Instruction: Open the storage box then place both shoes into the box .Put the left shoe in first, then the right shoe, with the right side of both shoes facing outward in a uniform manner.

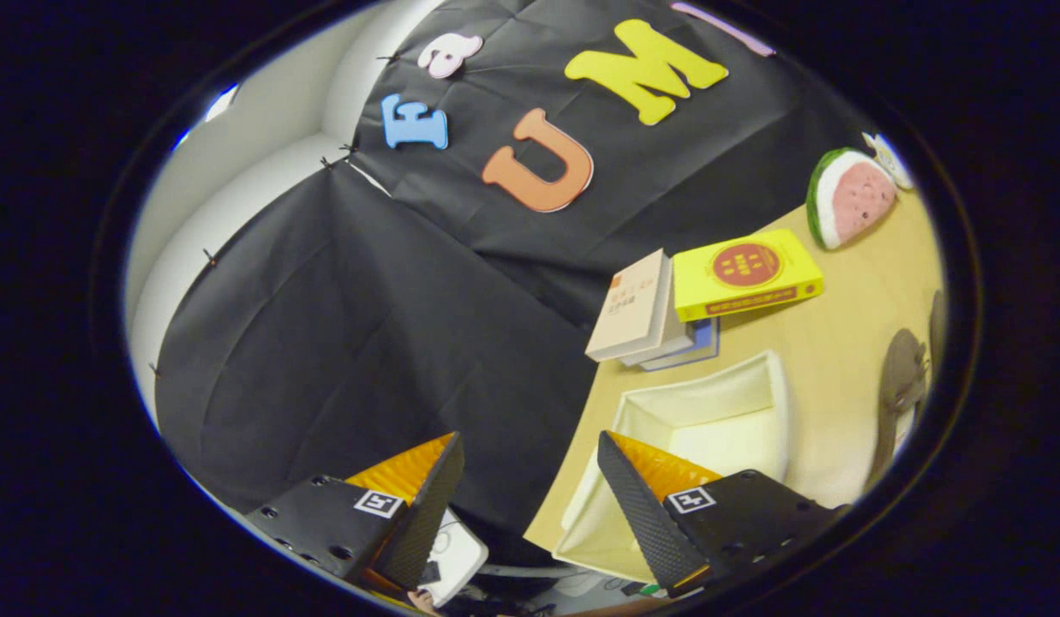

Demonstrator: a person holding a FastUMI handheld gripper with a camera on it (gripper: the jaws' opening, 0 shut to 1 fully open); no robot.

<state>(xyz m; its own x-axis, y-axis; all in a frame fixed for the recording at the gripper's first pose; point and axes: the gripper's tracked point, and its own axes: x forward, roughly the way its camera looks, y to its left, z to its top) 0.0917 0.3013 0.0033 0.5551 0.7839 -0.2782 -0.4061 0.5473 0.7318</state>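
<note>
My claw (530, 450) is spread wide, nothing between the fingers, touching nothing. View is rolled hard, so the counter (838, 343) runs off at a tilt. The storage box (709, 428), white and open-topped, sits on the counter just ahead of and partly behind the one finger (641, 506); what I see of its inside is bare white, the near part is hidden by that finger. Other finger (427, 497) hangs over the black cloth wall, off the counter edge. One shoe (902, 386), grey-brown, lies on the counter beside the box, on the side away from the cloth wall, apart from it; can't tell whether it's the left or the right one. Beyond the box: a stack of books (641, 313), a yellow book (744, 274) leaning against it, touching. Further out, near the wall, a watermelon-slice toy (851, 197). A white device (452, 557) is below the claw, near the finger base, unclear what.
</note>
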